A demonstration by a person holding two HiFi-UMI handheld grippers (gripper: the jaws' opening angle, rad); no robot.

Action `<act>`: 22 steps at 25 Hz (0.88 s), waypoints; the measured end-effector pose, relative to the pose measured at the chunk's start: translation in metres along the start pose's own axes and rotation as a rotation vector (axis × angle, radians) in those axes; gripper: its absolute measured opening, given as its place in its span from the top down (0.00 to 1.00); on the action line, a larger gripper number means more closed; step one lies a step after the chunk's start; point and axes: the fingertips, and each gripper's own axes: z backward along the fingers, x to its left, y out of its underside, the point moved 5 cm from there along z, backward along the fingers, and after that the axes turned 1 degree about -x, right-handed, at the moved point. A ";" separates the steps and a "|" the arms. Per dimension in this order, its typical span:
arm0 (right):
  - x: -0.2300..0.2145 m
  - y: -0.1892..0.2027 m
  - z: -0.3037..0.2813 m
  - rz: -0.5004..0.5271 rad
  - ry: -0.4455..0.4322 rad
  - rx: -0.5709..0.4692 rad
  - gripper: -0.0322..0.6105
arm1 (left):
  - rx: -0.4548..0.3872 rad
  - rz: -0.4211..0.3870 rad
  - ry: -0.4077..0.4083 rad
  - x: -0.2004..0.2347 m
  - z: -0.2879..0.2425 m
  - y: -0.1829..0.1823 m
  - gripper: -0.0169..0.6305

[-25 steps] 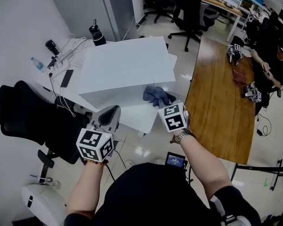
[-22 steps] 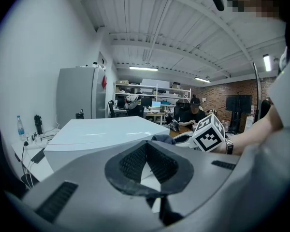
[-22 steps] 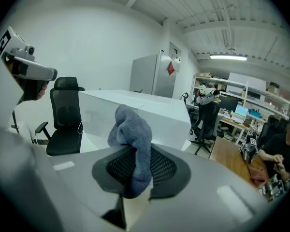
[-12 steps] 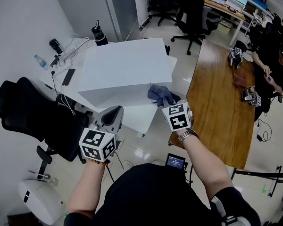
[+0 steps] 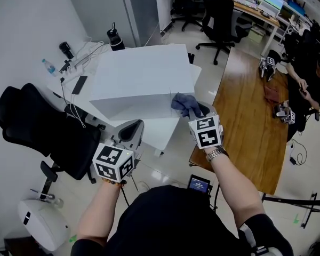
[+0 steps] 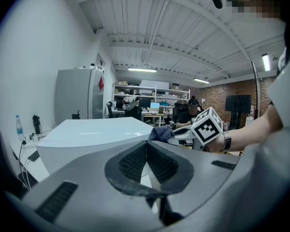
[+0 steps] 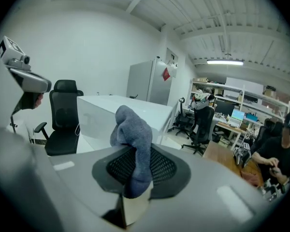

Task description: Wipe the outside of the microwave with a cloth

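The right tongs (image 7: 135, 170) are closed tightly on the grey-blue cloth (image 5: 184, 103), which is at the front right corner of the white microwave (image 5: 141, 73) on the worktop (image 5: 159, 130). The left tongs (image 6: 147, 159) are pressed together with nothing between them, near the worktop's front edge

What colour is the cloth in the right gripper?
Plain grey-blue; the cloth shows best in the right gripper view.
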 end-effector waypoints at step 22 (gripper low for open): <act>0.113 -0.088 0.086 0.200 -0.666 -0.193 0.84 | -0.054 -0.093 0.199 -0.042 0.004 -0.005 0.57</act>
